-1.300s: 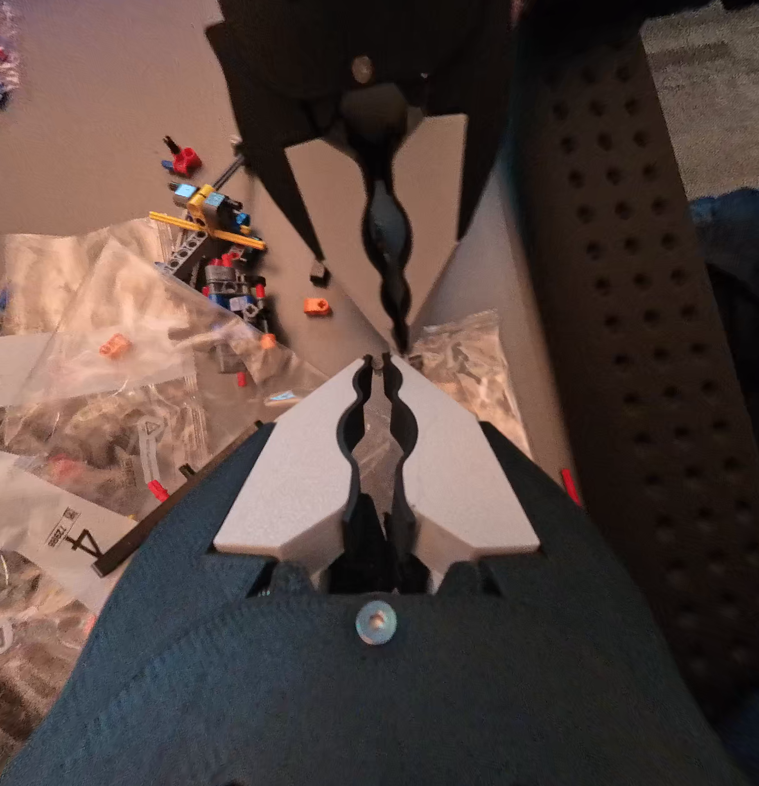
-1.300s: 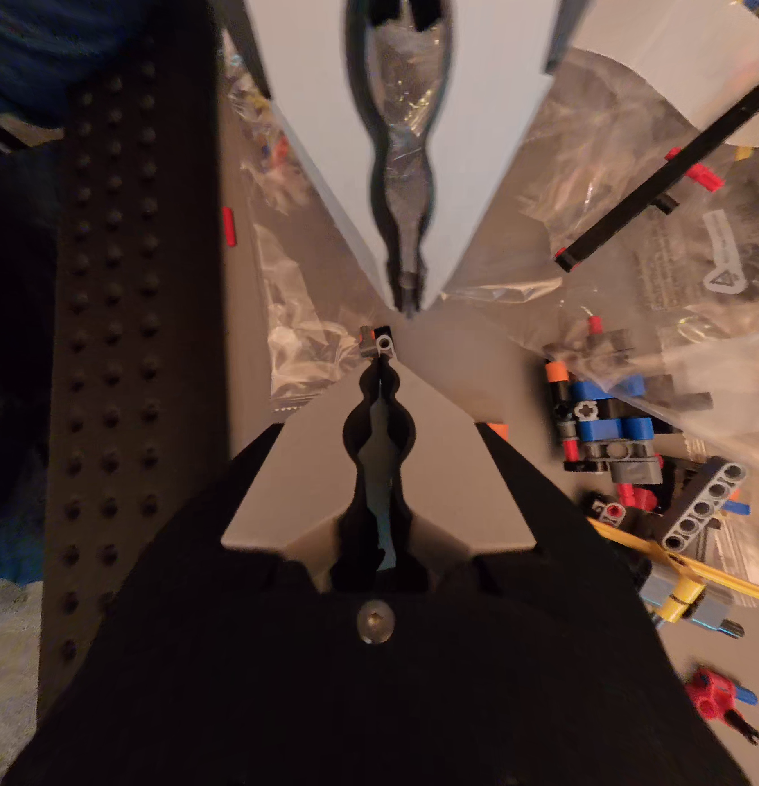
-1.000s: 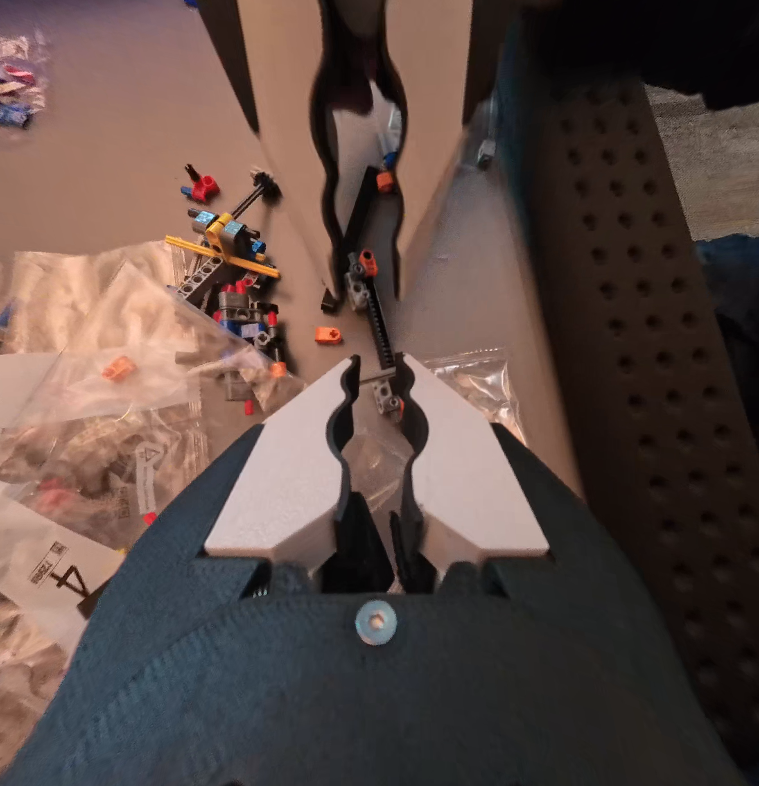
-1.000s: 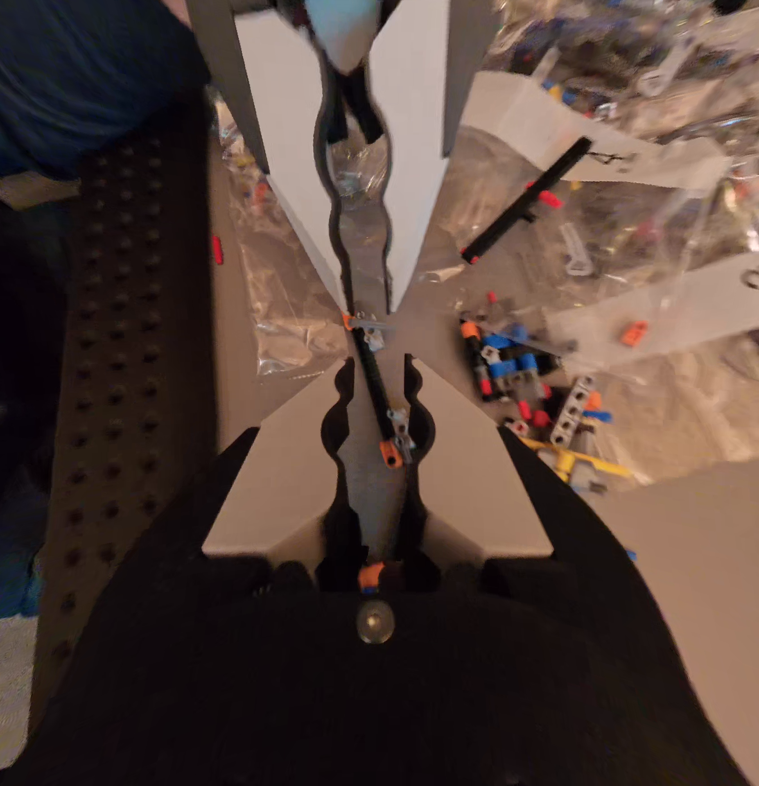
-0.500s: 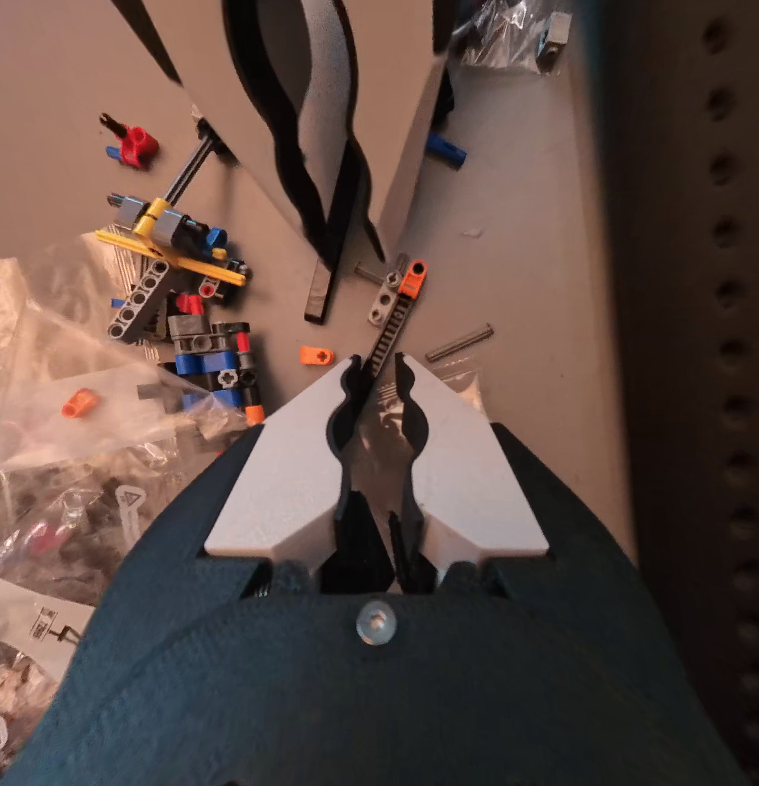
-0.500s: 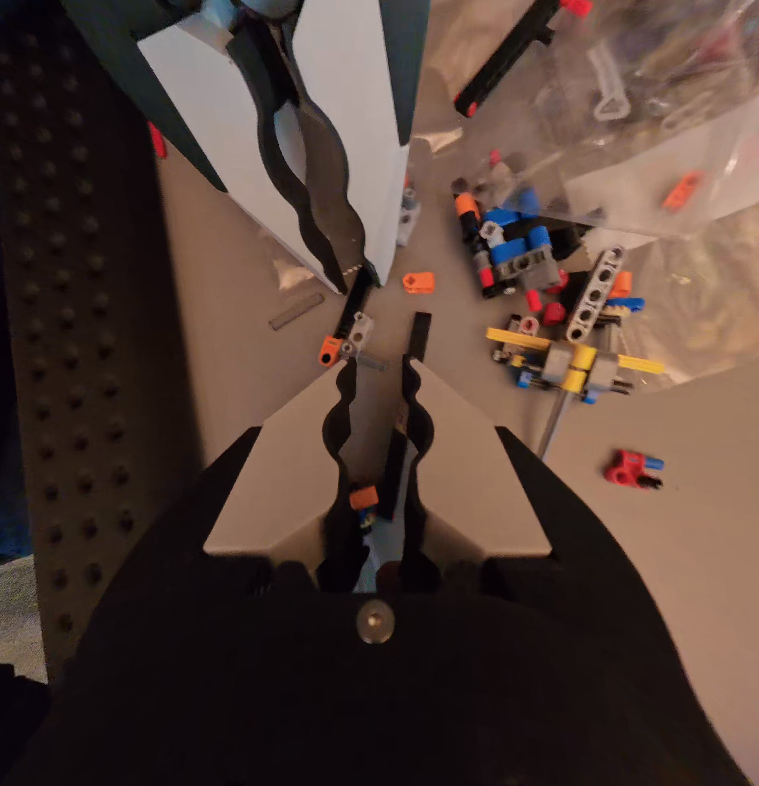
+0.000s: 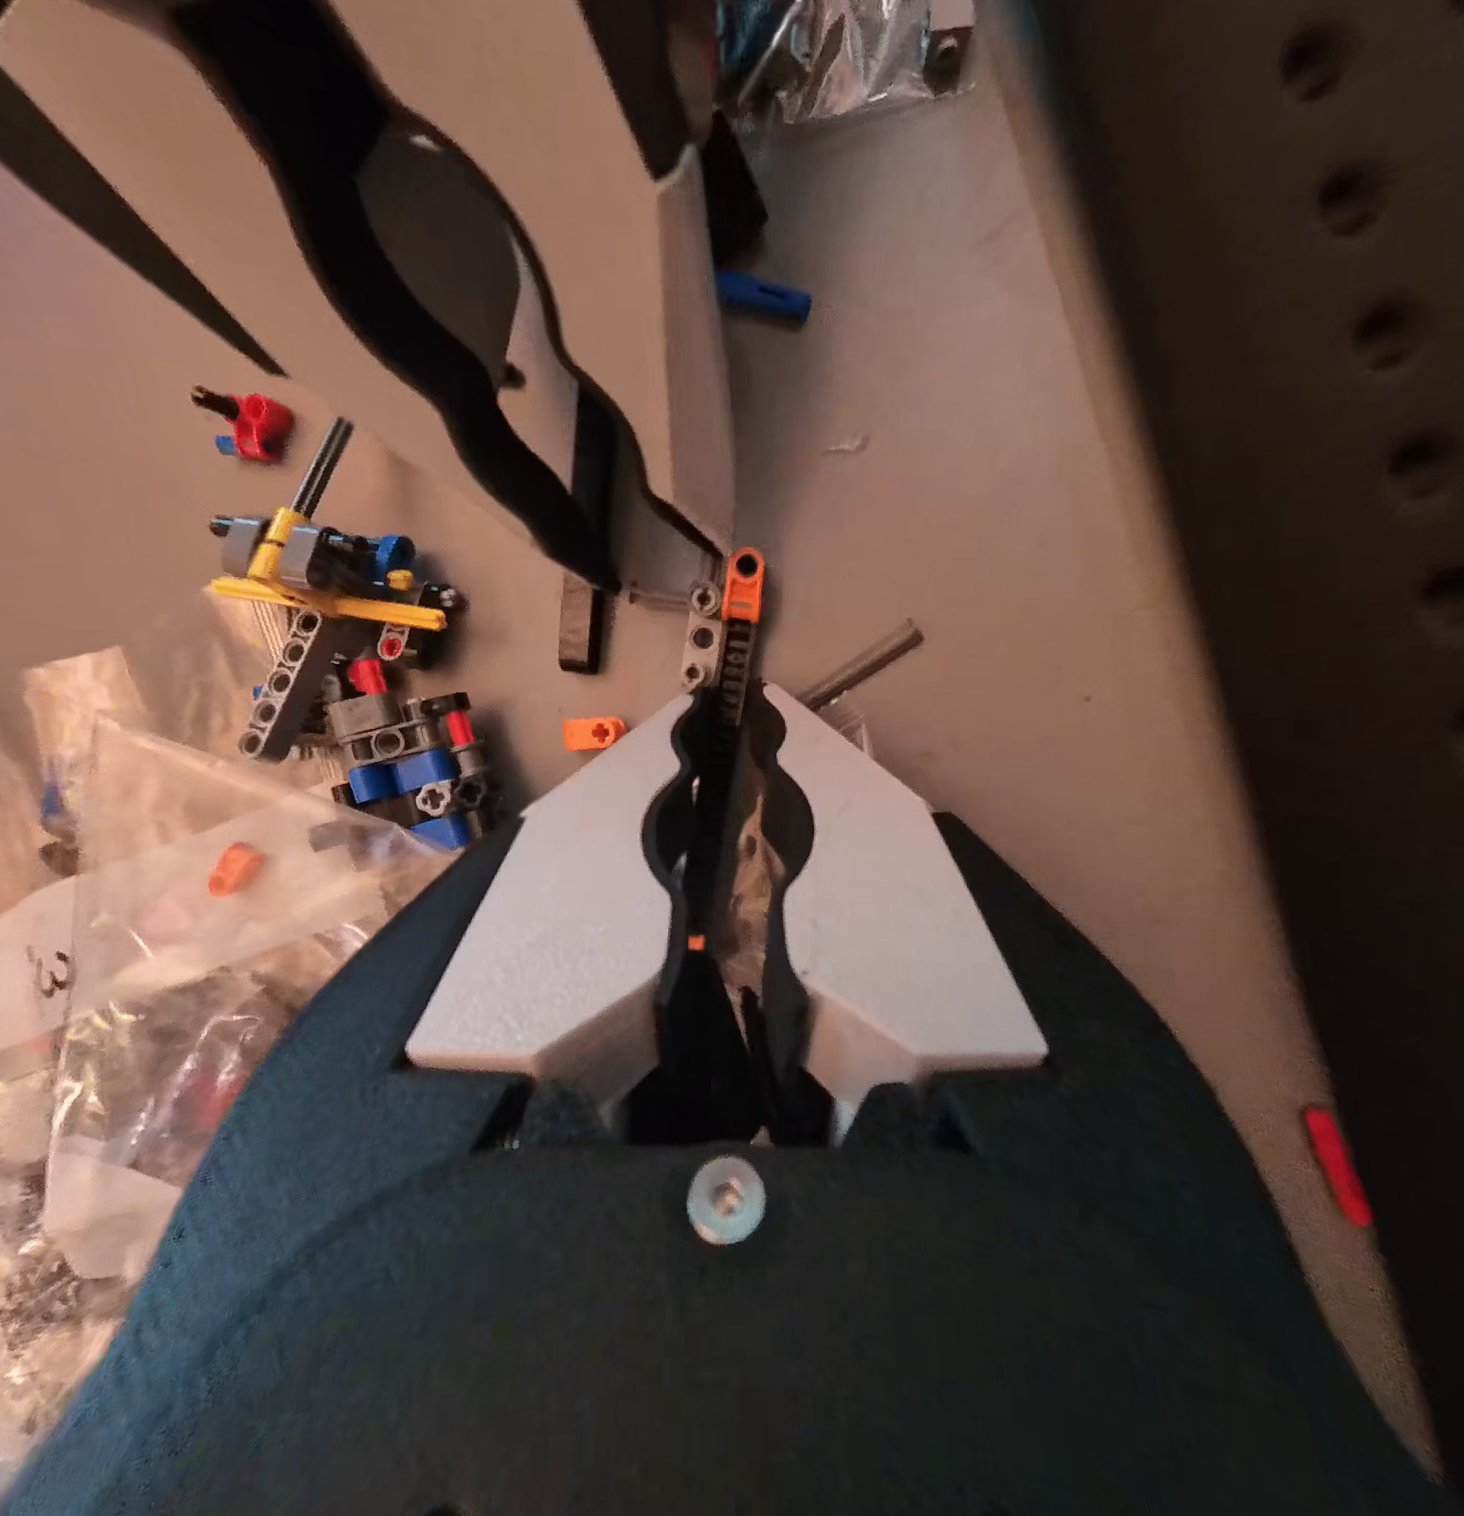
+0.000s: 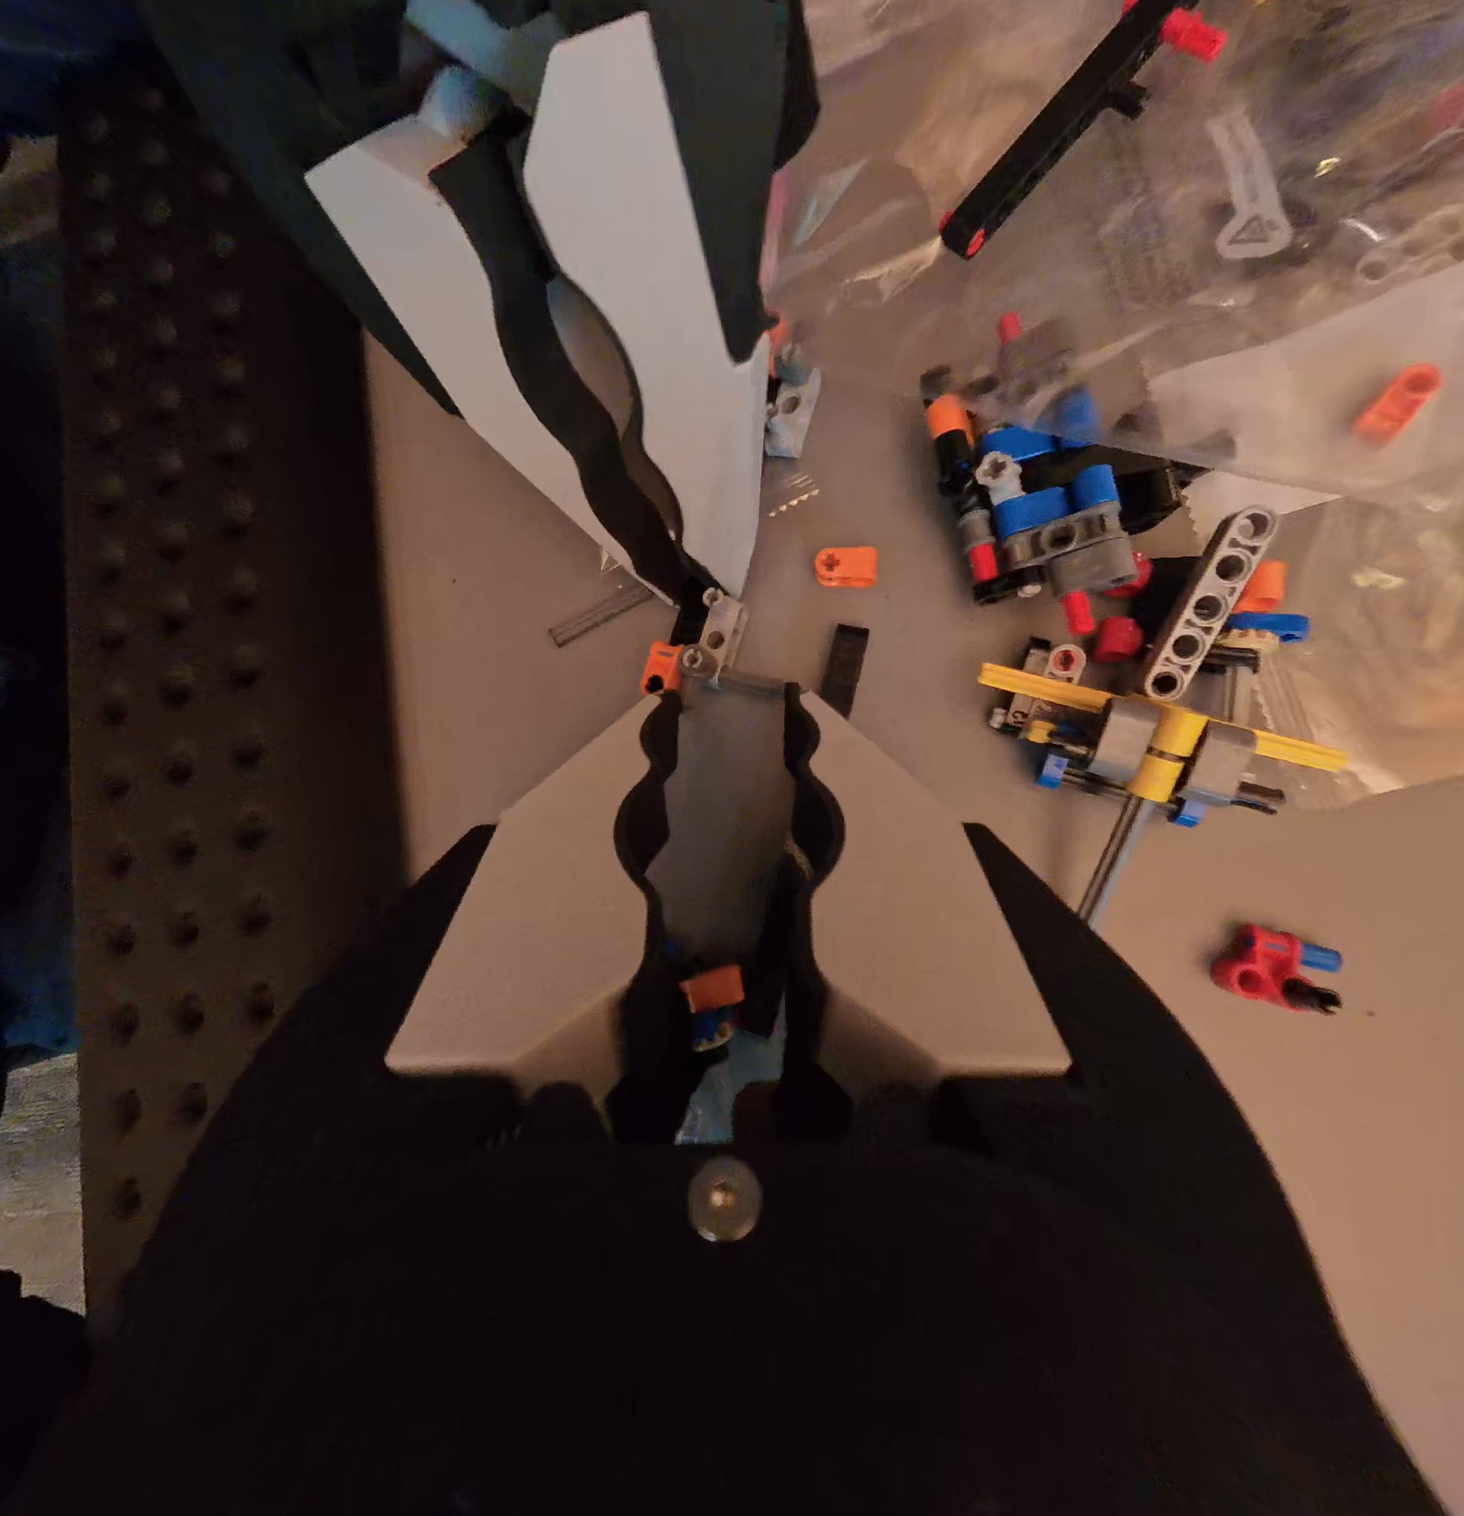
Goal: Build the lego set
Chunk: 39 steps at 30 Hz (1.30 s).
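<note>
Left gripper [image 7: 725,697] had its fingers nearly closed, clamped on a black toothed rack piece [image 7: 733,656] that ran between them and stuck out past the tips. An orange connector [image 7: 743,584] and a light grey two-hole connector [image 7: 700,636] sat at the far end of the rack. Right gripper [image 8: 727,697] had its fingers parted with bare desk [image 8: 1328,1189] visible between them, tips meeting a thin grey axle [image 8: 741,681] poking from the grey connector; whether it gripped the axle could not be told.

Rack assembly was near the desk's edge, beside a dark perforated panel [image 7: 1369,410]. Loose parts lay around: a short black beam [image 7: 583,632], a loose orange connector [image 7: 593,732], a grey axle [image 7: 864,656] on the desk, a blue pin [image 7: 761,295], a red pin [image 7: 1336,1173]. A yellow-and-grey subassembly [image 8: 1155,746] and a blue-and-grey subassembly [image 8: 1040,509] sat to the side, with a red connector [image 8: 1254,968] well apart. Clear plastic part bags [image 8: 1287,205] were piled further off, a long black beam [image 8: 1057,139] resting on them.
</note>
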Each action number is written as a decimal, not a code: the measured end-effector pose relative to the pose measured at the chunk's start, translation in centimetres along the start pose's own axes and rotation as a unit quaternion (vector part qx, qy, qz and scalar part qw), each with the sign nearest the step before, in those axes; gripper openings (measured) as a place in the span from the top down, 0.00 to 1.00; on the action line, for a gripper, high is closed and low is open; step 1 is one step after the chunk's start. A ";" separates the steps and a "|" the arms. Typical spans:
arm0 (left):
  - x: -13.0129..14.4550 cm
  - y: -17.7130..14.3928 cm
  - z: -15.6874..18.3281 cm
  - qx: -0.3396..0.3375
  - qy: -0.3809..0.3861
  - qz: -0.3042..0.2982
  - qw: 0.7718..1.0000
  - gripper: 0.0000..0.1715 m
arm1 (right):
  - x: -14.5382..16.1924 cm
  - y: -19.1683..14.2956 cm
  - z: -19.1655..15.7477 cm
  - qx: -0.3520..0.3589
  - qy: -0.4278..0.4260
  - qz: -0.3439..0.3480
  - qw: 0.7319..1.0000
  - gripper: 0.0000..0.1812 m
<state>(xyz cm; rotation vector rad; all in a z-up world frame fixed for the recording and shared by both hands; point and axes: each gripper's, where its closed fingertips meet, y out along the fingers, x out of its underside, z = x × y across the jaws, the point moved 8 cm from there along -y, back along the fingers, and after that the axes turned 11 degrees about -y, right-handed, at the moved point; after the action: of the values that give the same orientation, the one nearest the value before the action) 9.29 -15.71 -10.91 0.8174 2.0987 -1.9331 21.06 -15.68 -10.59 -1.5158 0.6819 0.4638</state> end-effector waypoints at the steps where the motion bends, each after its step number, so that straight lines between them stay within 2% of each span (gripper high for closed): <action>1: 0.0 0.0 0.0 -0.008 0.013 0.002 1.000 0.95 | 0.0 0.0 0.0 -0.006 0.006 0.003 1.000 0.87; 6: -0.4 -0.1 0.2 -0.071 0.069 0.005 0.995 0.95 | 0.4 -1.0 1.1 -0.009 0.069 0.053 0.996 0.88; 9: -1.0 -0.4 0.2 -0.116 0.093 0.010 0.989 0.96 | 0.6 -1.3 1.3 -0.036 0.102 0.080 0.991 0.89; 14: -1.3 -0.6 0.4 -0.162 0.131 0.008 0.978 0.96 | 0.7 -1.8 1.6 -0.035 0.113 0.103 0.988 0.96; 19: -1.4 -0.5 0.4 -0.188 0.149 0.005 0.971 0.96 | 0.6 -2.2 1.7 -0.032 0.105 0.113 0.988 0.98; 23: -1.3 -0.8 0.2 -0.164 0.114 0.020 0.980 0.94 | -0.1 -2.4 1.0 -0.005 0.041 0.101 0.994 0.99; 27: -1.0 -2.1 -0.7 -0.085 0.005 0.082 0.993 0.84 | -0.3 -2.3 0.5 0.014 -0.003 0.076 0.997 0.99; 29: -0.9 -2.2 -1.1 -0.064 -0.022 0.106 0.992 0.87 | -0.6 -2.2 0.2 0.011 -0.015 0.079 0.997 0.99; 36: -0.9 -0.5 -0.6 -0.027 -0.035 0.074 0.996 0.97 | -0.4 -0.8 -0.5 0.014 -0.058 0.023 0.998 0.99; 39: -1.3 -0.6 -0.4 -0.008 -0.039 0.085 0.996 0.98 | -0.6 -0.4 -0.7 0.006 -0.062 0.021 0.998 0.99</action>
<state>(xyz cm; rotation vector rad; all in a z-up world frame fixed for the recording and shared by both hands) 10.14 -15.72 -9.72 0.8734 1.9298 -1.8283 20.83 -16.31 -9.85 -1.4514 0.6184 0.5803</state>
